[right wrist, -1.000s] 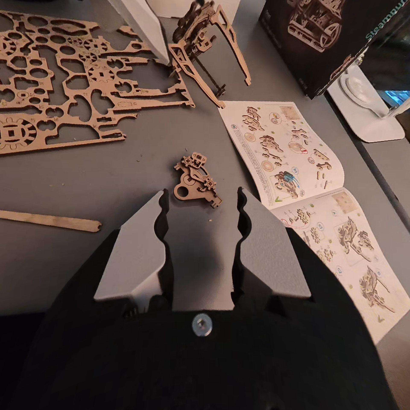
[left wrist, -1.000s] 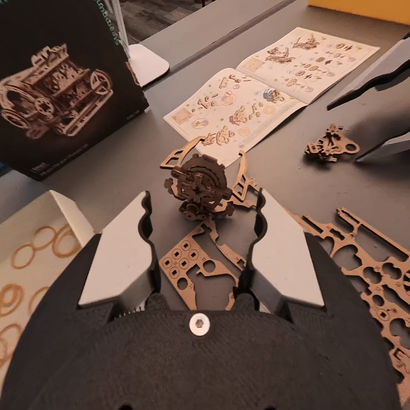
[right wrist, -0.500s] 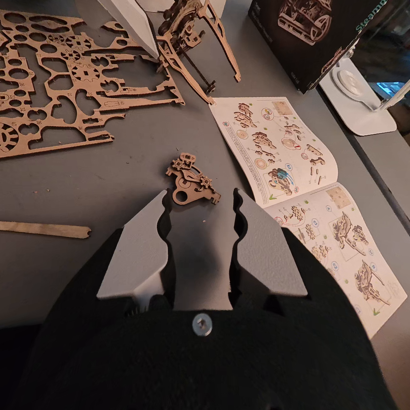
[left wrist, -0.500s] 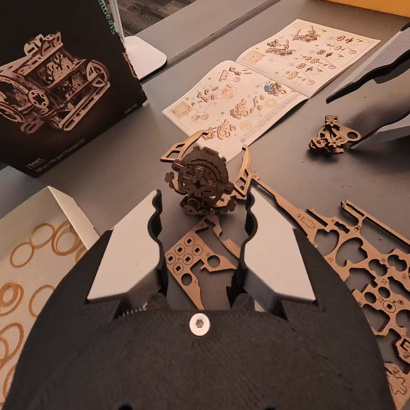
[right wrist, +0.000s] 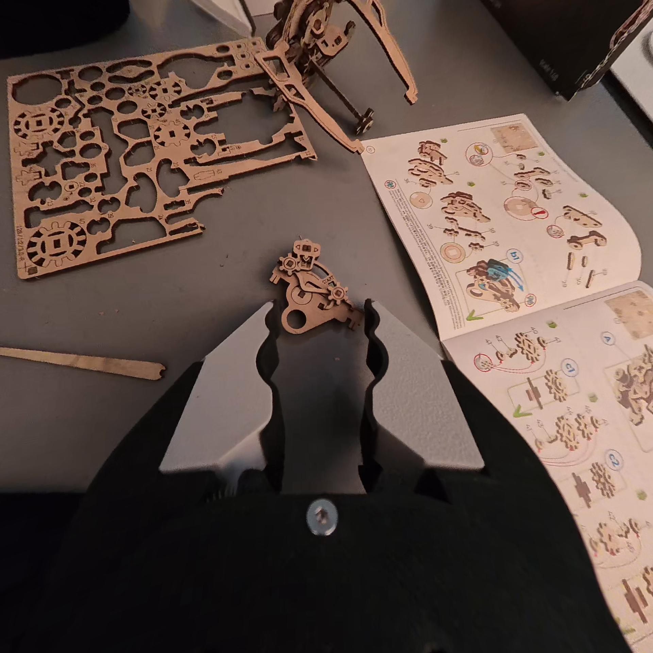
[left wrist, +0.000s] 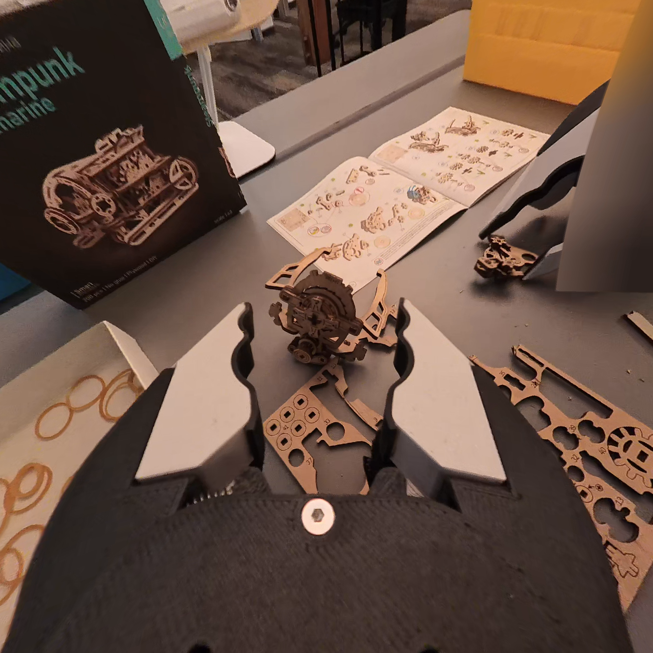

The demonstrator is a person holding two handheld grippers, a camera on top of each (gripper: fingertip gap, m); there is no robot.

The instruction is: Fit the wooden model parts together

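Your left tool (left wrist: 325, 318) is spread and holds nothing; the round gear assembly (left wrist: 316, 319) stands upright on the grey counter (left wrist: 169, 300) just ahead of its tips, beside a punched-out wooden sheet (left wrist: 318, 424). Your right tool (right wrist: 319, 309) is also spread, its tips flanking the near edge of the small flat gear piece (right wrist: 311, 288), which lies on the counter beside the open instruction booklet (right wrist: 512, 247).
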